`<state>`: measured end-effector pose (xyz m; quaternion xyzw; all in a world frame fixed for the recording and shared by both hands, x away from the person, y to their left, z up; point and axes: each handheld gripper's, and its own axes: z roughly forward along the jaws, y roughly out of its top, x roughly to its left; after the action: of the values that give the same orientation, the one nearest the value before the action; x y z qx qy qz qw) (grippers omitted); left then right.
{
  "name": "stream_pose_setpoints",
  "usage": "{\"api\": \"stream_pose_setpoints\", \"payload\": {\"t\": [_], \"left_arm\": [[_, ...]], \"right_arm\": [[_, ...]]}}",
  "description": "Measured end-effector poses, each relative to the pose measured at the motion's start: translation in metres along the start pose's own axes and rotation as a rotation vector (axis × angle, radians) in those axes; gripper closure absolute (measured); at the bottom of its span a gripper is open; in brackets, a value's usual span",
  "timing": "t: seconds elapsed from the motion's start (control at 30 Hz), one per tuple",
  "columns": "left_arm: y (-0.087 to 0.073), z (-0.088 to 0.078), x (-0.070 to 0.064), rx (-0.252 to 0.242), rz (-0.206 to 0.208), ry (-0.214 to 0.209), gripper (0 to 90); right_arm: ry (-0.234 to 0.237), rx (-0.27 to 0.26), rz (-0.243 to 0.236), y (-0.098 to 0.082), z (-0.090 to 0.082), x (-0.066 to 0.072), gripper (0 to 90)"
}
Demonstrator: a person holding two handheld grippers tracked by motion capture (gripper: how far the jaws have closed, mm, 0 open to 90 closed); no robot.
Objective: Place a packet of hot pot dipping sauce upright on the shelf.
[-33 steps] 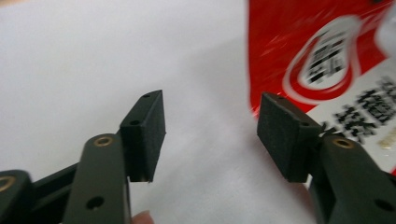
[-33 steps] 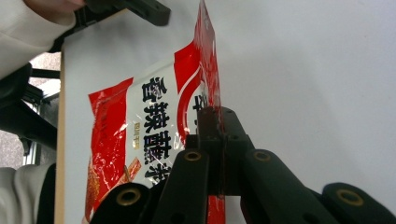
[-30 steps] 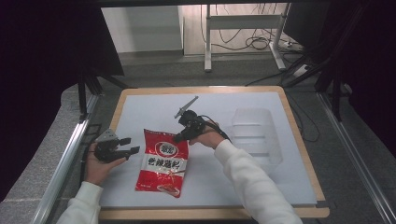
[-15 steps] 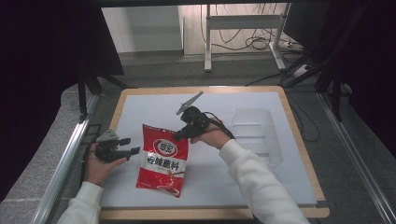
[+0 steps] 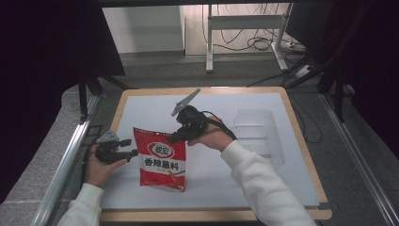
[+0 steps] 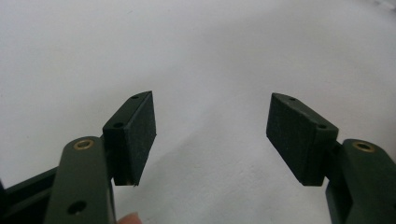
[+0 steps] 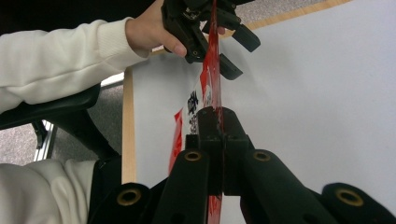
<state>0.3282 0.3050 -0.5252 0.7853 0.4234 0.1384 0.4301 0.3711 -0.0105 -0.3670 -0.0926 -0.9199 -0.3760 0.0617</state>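
A red snack bag with white lettering stands tilted on the white table, its bottom edge resting on the surface. My right gripper is shut on the bag's top right corner; in the right gripper view the jaws pinch the thin red bag edge-on. My left gripper hovers at the bag's left edge, open. Its jaws have just been opening, and the left gripper view has only bare table between the pads. Beyond the bag, the right gripper view catches the left gripper.
A clear plastic tray lies on the table to the right of my right hand. A wooden rim frames the table. Metal rails run along both sides.
My right gripper has risen and pulled the bag's top up, so the bag went from lying flat to standing. The left hand stayed in place.
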Motion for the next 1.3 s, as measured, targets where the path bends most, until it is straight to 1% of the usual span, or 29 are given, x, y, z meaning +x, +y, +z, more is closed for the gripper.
{"api": "stream_pose_setpoints", "payload": {"t": [0.1,0.2,0.27,0.3,0.33,0.43,0.5,0.53,0.6,0.63,0.73,0.87,1.03,1.07,1.17,1.3], "left_arm": [[0.000,0.000,0.000,-0.001,-0.001,0.001,32.6],[0.000,-0.001,0.000,-0.006,-0.002,-0.001,32.3],[0.000,-0.002,0.000,-0.007,-0.003,0.000,32.2],[0.000,-0.002,0.000,-0.007,-0.005,-0.002,32.1],[0.000,-0.001,0.000,-0.007,-0.005,-0.002,32.0],[-0.001,-0.001,0.000,-0.006,-0.008,-0.002,31.9],[-0.002,0.000,0.001,-0.004,-0.009,-0.001,31.9],[-0.002,0.000,0.001,-0.003,-0.008,-0.001,31.8],[-0.002,0.000,0.001,-0.002,-0.006,0.001,31.8],[-0.002,0.000,0.001,-0.002,-0.005,0.002,31.8],[-0.002,0.000,0.001,-0.001,-0.004,0.002,31.7],[-0.002,0.001,0.000,0.003,-0.004,0.002,31.6],[-0.002,0.002,-0.001,0.010,0.000,0.002,31.6],[-0.002,0.002,-0.001,0.010,0.001,0.002,31.6],[-0.002,0.003,-0.001,0.015,0.004,0.003,31.6],[-0.003,0.005,-0.002,0.018,0.009,0.004,31.6]], "right_arm": [[0.014,0.006,-0.008,0.003,-0.004,0.004,89.5],[0.024,0.006,-0.030,0.007,-0.008,0.009,89.5],[0.018,0.004,-0.042,0.009,-0.009,0.011,89.5],[0.020,0.004,-0.038,0.010,-0.010,0.013,89.6],[0.018,0.007,-0.045,0.011,-0.011,0.013,89.5],[0.012,0.002,-0.048,0.013,-0.015,0.015,89.6],[0.003,-0.001,-0.050,0.015,-0.018,0.016,89.6],[-0.004,-0.003,-0.060,0.016,-0.021,0.016,89.5],[-0.008,-0.002,-0.058,0.017,-0.026,0.016,89.6],[-0.011,-0.004,-0.069,0.017,-0.028,0.016,89.6],[-0.027,-0.009,-0.065,0.018,-0.036,0.014,89.6],[-0.049,-0.024,-0.064,0.015,-0.048,0.011,89.6],[-0.083,-0.029,-0.064,0.009,-0.058,0.008,89.6],[-0.095,-0.027,-0.056,0.008,-0.061,0.008,89.6],[-0.109,-0.028,-0.053,0.004,-0.067,0.006,89.6],[-0.133,-0.028,-0.033,0.000,-0.077,0.003,89.6]]}}
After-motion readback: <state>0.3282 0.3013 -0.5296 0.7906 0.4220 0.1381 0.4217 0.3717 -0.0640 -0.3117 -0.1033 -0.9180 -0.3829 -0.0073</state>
